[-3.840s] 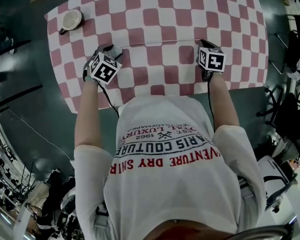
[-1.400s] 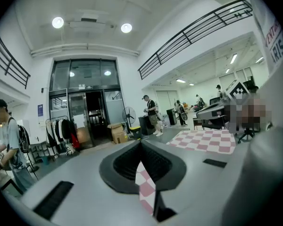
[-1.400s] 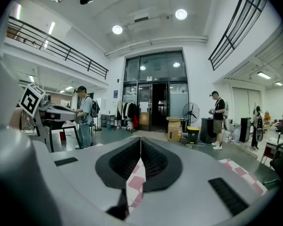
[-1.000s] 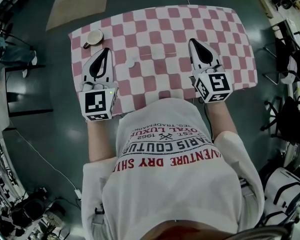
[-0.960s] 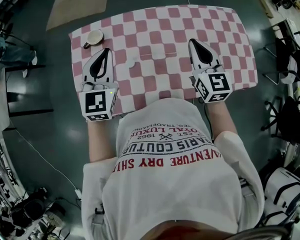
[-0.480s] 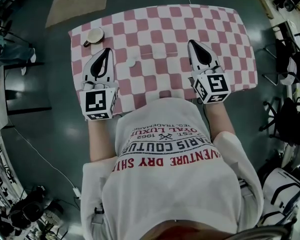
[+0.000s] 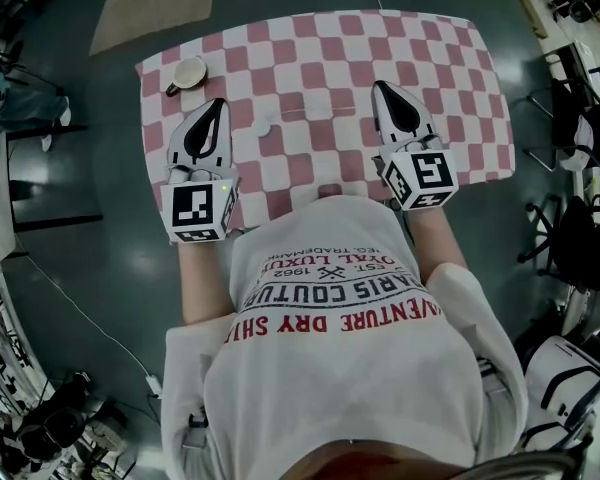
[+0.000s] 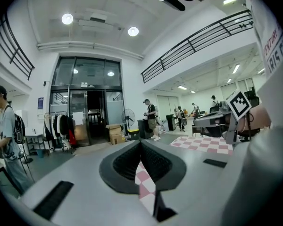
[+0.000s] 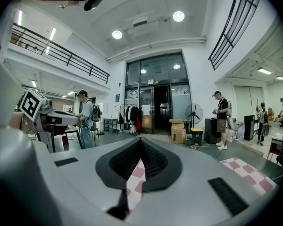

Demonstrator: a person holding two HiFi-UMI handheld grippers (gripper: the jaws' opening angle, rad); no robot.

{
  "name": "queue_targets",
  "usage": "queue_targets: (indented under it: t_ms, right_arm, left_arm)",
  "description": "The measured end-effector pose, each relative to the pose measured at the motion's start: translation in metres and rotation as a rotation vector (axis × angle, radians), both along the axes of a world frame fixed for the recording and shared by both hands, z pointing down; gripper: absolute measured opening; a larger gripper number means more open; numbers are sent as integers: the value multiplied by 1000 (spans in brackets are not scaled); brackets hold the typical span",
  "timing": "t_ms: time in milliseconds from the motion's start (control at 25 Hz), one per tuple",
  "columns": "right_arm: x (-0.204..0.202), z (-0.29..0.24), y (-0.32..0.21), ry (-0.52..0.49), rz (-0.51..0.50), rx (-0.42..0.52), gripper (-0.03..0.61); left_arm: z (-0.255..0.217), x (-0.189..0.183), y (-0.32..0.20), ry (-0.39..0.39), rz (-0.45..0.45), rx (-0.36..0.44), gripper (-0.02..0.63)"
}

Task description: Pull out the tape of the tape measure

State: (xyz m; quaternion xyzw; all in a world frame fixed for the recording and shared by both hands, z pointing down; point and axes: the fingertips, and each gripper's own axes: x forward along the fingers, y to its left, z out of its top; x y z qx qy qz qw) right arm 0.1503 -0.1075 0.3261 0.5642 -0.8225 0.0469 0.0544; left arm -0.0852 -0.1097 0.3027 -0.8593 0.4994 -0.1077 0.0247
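Note:
A small round whitish thing (image 7: pixel 262 127), probably the tape measure, lies on the red-and-white checked table (image 7: pixel 320 48), too small to make out. My left gripper (image 7: pixel 217 104) hovers just left of it, pointing across the table, jaws shut and empty. My right gripper (image 7: pixel 380 87) is over the table's right part, well right of that object, also shut on nothing. In the left gripper view the left gripper (image 8: pixel 140 142) shows its jaws meeting with only checked cloth below. The right gripper (image 9: pixel 141 140) looks the same in the right gripper view.
A white cup (image 7: pixel 188 73) stands near the table's far left corner. A faint pale rectangle (image 7: pixel 315 105) lies on the cloth between the grippers. Dark floor surrounds the table; chairs and equipment (image 7: pixel 580 108) stand at right. People stand in the hall beyond.
Since the earliest frame both grippers have drawn back toward the near edge and now point out across the table. Over the last second nothing has visibly moved.

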Motion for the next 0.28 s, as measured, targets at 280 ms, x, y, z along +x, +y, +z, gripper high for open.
queue_targets:
  t_ms: [280]
  right_arm:
    - [2, -2, -3, -3, -6, 20, 28]
  left_arm:
    - [3, -3, -7, -16, -17, -7, 17]
